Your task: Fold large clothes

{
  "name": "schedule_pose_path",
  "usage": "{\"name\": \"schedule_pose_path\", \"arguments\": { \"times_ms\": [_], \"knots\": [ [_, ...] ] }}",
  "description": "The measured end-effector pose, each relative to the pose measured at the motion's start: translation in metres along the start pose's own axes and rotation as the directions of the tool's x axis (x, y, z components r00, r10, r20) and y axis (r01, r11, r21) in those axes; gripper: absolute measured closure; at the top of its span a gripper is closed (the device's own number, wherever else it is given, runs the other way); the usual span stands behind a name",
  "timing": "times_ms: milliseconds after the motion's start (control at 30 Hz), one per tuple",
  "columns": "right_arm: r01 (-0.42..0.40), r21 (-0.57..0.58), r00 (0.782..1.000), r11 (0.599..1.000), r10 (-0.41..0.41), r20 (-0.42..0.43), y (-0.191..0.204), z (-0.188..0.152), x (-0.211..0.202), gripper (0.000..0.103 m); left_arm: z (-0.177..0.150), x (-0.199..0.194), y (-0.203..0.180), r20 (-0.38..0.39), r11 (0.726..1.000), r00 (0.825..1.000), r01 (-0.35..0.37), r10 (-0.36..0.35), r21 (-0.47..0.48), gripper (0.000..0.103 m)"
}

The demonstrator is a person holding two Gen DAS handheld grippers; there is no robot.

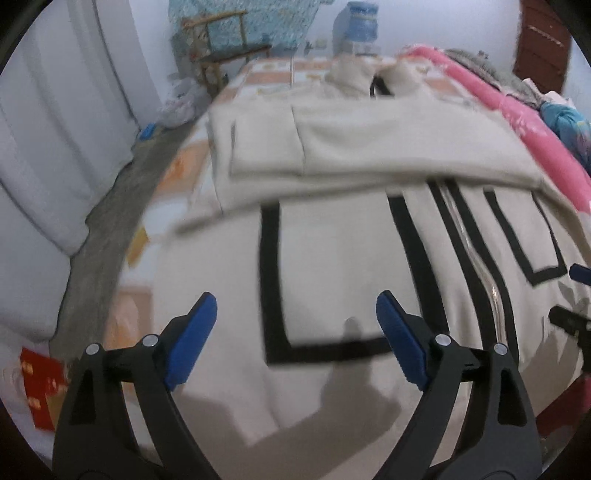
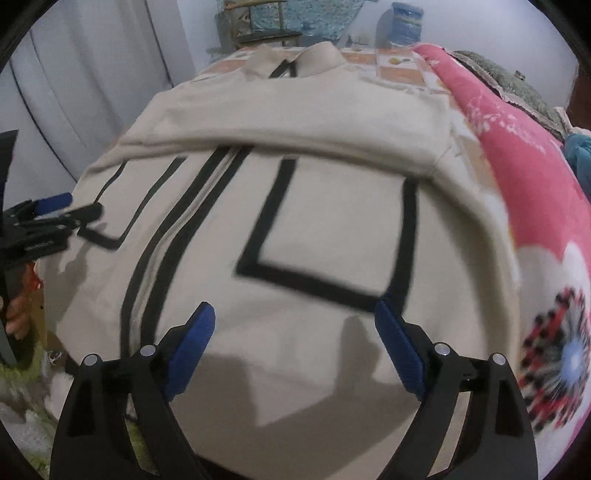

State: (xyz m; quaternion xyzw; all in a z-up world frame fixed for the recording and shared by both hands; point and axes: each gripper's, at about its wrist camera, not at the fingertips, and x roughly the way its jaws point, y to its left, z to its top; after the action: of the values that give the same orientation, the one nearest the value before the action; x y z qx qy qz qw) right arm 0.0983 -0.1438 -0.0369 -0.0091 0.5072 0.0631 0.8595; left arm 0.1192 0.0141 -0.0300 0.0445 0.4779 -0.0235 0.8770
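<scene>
Both hand-held grippers are hanging above a cream jacket (image 1: 332, 258) with black trim, which is lying spread on the bed (image 1: 273, 74), sleeves folded across its upper part. Left hand-held gripper (image 1: 295, 332) is standing with blue pads apart, nothing between them, over the square outline; right hand-held gripper (image 2: 295, 343) is likewise gaping and empty. Pink blanket (image 2: 517, 166) is lying just beside the jacket.

A wooden chair (image 1: 229, 48) stands by the pale back wall (image 1: 424, 22), white curtains (image 1: 62, 110) hanging left.
</scene>
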Motion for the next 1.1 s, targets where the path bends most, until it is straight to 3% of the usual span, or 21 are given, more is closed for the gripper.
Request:
{"name": "schedule_pose_path", "arguments": {
  "times_ms": [100, 167, 367, 1100],
  "knots": [
    [0.054, -0.005, 0.999, 0.999, -0.054, 0.003, 0.011, -0.013, 0.004, 0.012, -0.015, 0.006, -0.004, -0.035, 0.998, 0.999, 0.01, -0.012, -0.056, 0.018],
    [0.094, -0.005, 0.995, 0.996, -0.093, 0.033, 0.013, -0.017, 0.005, 0.007, -0.024, 0.006, -0.005, -0.015, 0.996, 1.0, -0.004, 0.003, -0.085, 0.011],
    [0.06, 0.066, 0.998, 0.996, -0.062, 0.023, 0.001, -0.019, 0.009, 0.007, -0.035, 0.004, -0.004, 0.015, 0.991, 0.999, -0.03, 0.032, -0.13, 0.008],
    [0.07, 0.072, 0.996, 0.995, -0.073, 0.041, 0.003, -0.021, 0.01, 0.006, -0.039, 0.002, -0.006, 0.025, 0.988, 0.999, -0.032, 0.036, -0.152, 0.007]
  ]
}}
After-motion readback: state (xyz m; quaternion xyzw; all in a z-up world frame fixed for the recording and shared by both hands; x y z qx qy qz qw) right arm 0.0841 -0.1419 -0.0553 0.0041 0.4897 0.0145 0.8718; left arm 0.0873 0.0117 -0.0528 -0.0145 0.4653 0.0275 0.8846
